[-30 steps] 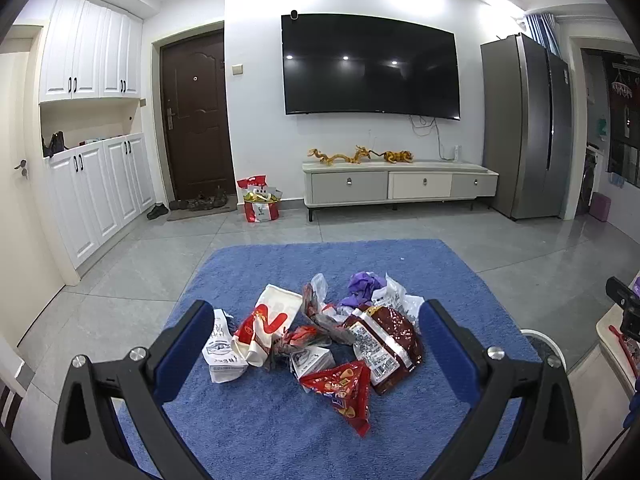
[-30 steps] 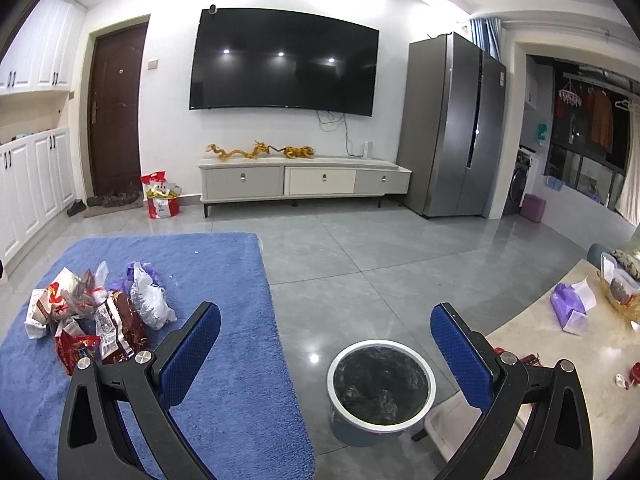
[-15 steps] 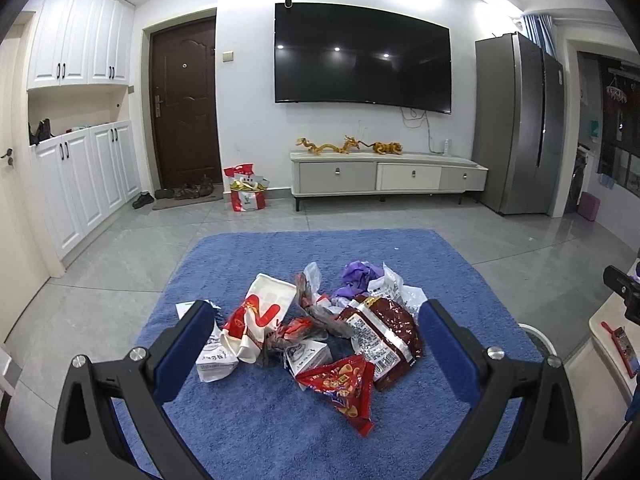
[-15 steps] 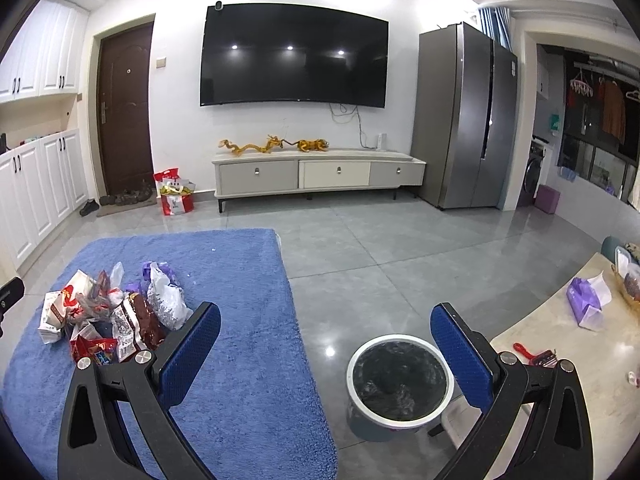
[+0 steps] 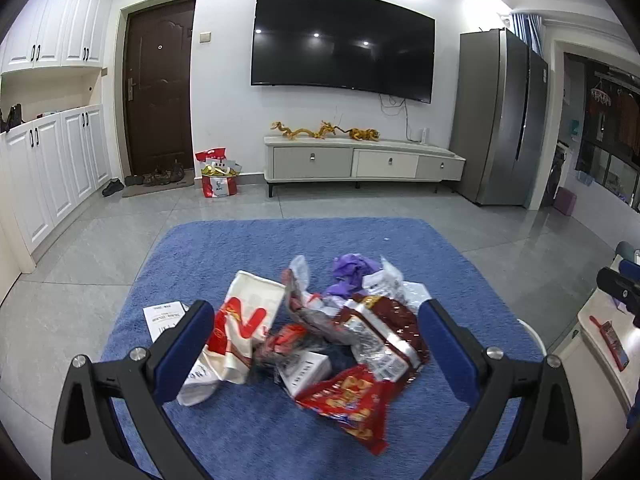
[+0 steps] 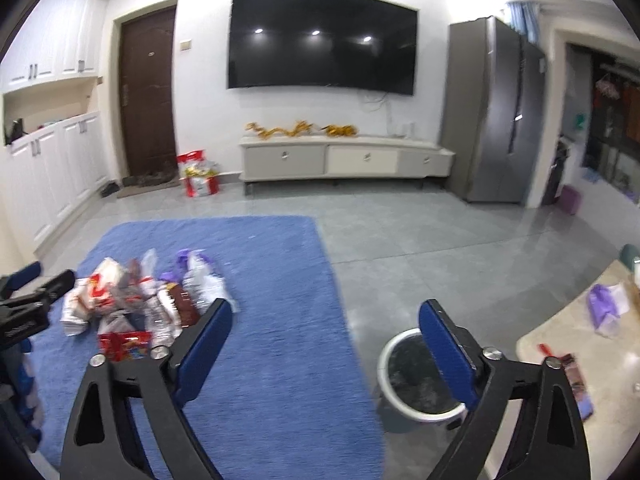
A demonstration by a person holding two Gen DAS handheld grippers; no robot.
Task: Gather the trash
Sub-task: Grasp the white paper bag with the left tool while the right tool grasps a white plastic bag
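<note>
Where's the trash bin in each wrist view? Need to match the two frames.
Left wrist: only a sliver of the trash bin's white rim shows at right, past the blue rug's edge, behind the right finger.
Right wrist: trash bin at bottom centre-right on the tile floor, partly behind the right finger.
Shared landmark: the wall TV.

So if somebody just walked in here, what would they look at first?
Probably the messy heap of snack wrappers in the middle of the blue rug, right in front of the open left gripper. Next, the huge black TV on the white wall. Also the round bin with a black liner, on the grey floor beside the rug.
</note>
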